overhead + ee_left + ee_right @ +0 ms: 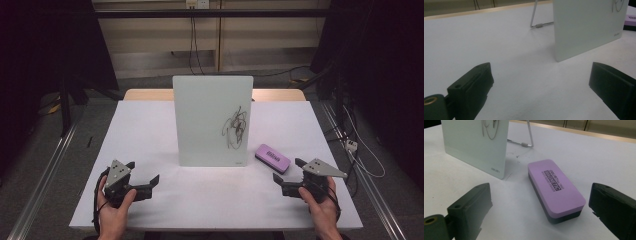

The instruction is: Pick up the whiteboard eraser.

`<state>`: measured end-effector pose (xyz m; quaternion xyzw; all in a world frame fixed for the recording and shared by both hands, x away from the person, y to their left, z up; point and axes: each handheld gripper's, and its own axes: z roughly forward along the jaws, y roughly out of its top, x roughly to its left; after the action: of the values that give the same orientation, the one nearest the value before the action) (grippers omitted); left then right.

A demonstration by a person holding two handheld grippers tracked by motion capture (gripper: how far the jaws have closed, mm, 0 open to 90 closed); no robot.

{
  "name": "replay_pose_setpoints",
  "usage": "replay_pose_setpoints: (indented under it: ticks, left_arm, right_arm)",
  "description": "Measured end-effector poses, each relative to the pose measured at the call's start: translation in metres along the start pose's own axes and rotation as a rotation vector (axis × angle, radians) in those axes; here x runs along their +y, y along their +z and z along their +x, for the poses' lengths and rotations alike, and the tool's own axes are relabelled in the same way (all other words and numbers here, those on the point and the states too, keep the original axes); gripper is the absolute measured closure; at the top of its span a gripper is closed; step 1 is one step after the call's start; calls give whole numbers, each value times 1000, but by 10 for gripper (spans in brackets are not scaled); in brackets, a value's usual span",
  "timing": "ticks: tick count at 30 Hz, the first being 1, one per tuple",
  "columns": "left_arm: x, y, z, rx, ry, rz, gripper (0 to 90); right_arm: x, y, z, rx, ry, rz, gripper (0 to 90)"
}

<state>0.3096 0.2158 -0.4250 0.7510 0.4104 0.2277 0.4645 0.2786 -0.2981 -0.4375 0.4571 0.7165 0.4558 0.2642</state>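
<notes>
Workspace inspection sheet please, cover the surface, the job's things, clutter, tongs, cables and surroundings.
Surface: white table, wooden edge at the far side.
Job's things: whiteboard upright on a wire stand, black scribble on its right half; purple eraser lying flat to its right, apart from it.
Clutter: nothing seen.
Tongs: left tongs open, empty, held low over the table; right tongs open, empty, pointed at the eraser.
Cables: wires on the floor at right; more hanging down the back wall.
Surroundings: dark room, metal rails either side.

Looks down and forward over the whole table (pixel 150 130) from above; rides low and close behind each jaw pair, skimming the tabletop, both sharing the upright whiteboard (pixel 212 120) and purple eraser (pixel 554 188)
</notes>
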Motion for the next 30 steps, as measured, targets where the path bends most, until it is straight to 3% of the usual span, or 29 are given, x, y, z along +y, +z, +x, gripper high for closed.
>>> replay_pose_setpoints:
  ticks: [12,20,23,30]
  left_arm:
    - [-1,1,0,10,-18,4,51]
    - [-1,1,1,12,-21,9,50]
    - [-1,1,2,11,-19,13,50]
    - [-2,0,2,13,-16,12,50]
  right_arm:
    - [-1,-1,0,9,2,0,44]
    - [-2,2,3,-21,-53,-17,37]
    - [-1,3,2,-15,-31,-12,40]
    - [9,4,2,-23,-34,-30,36]
